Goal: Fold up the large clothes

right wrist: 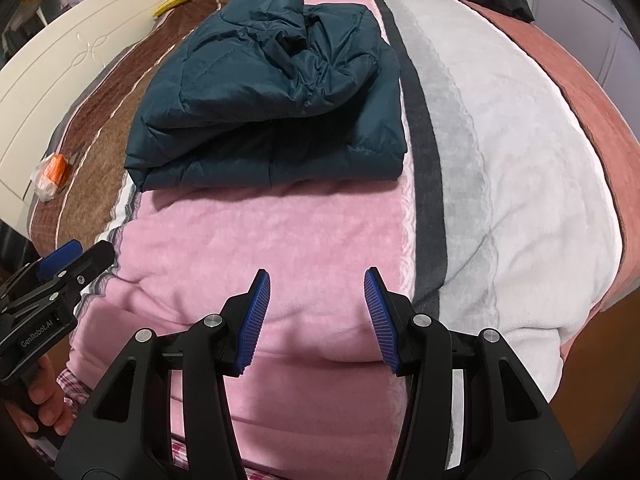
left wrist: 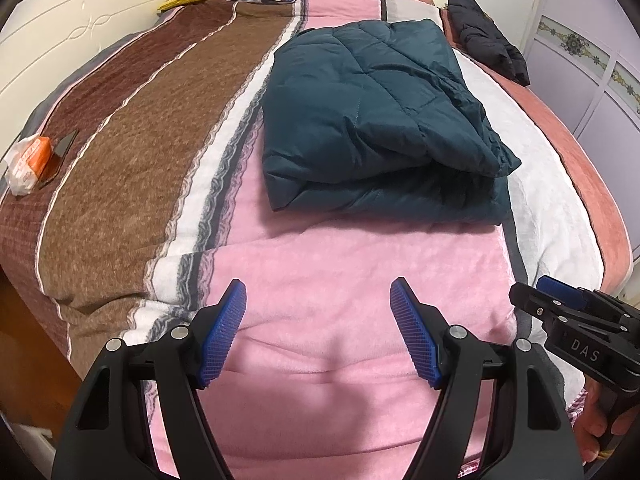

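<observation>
Both tongs, left (left wrist: 318, 332) and right (right wrist: 317, 316), hang spread and empty; the puffy teal jacket (left wrist: 376, 120) looks light, slippery, springy — pinch its doubled front hem.

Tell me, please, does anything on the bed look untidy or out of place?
The teal jacket lies folded on the striped blanket, but its top layer is bunched and wrinkled near the right edge, not flat. A black garment lies loosely heaped at the far right. Both the left gripper and right gripper are open and empty.
</observation>
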Action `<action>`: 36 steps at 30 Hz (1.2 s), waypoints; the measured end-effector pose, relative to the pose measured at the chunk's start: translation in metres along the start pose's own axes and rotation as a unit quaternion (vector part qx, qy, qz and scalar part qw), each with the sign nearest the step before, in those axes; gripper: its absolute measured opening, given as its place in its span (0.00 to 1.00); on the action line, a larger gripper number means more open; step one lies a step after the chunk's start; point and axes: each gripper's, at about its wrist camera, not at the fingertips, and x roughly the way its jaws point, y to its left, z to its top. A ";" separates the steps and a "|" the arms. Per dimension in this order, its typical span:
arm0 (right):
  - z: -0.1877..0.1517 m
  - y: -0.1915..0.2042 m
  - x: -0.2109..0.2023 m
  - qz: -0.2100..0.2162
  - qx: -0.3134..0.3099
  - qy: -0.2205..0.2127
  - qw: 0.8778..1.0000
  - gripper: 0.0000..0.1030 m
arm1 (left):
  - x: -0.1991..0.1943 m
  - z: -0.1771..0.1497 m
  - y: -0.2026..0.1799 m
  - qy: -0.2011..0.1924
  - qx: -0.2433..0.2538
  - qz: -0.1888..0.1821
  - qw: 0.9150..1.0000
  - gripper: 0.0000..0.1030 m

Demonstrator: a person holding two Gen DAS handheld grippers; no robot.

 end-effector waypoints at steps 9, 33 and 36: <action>0.000 0.002 0.000 -0.006 -0.004 0.000 1.000 0.48 | 0.000 0.000 0.002 0.000 -0.004 -0.006 1.000 0.69; -0.003 0.004 -0.004 -0.007 -0.006 -0.003 1.000 0.48 | -0.003 0.000 0.002 -0.004 -0.005 -0.007 1.000 0.69; -0.003 0.004 -0.004 -0.007 -0.006 -0.003 1.000 0.48 | -0.003 0.000 0.002 -0.004 -0.005 -0.007 1.000 0.69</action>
